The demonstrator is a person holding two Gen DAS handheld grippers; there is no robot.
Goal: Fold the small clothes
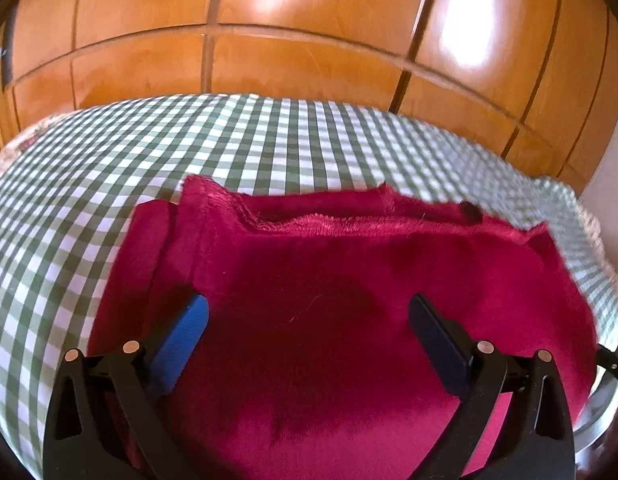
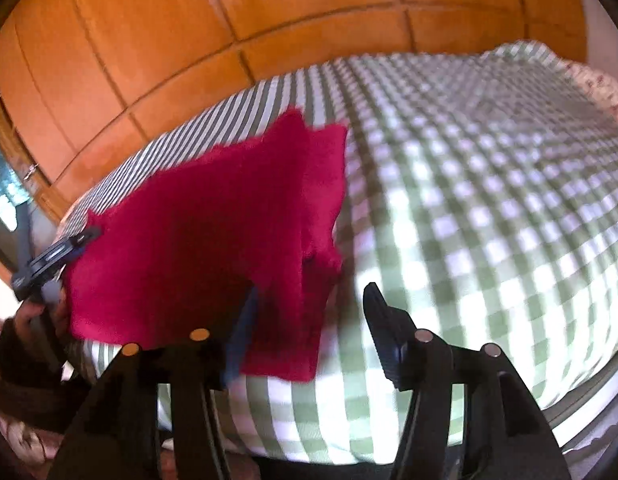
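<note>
A dark red fleece garment (image 1: 341,304) lies on a green-and-white checked cloth (image 1: 109,168). In the left wrist view my left gripper (image 1: 309,312) is open, its blue-padded fingers (image 1: 181,340) spread over the garment's near part. In the right wrist view the garment (image 2: 197,248) lies to the left, with a folded flap at its right edge. My right gripper (image 2: 309,312) is open at that near right corner; the left finger is partly hidden behind the fabric, the right finger (image 2: 385,328) is over the checked cloth (image 2: 489,208). The left gripper (image 2: 57,256) shows at the garment's left edge.
A wooden panelled wall (image 1: 309,40) rises behind the surface. The checked cloth drops off at its far edge and at the right side (image 1: 589,240). A floral fabric (image 2: 601,88) shows at the far right corner.
</note>
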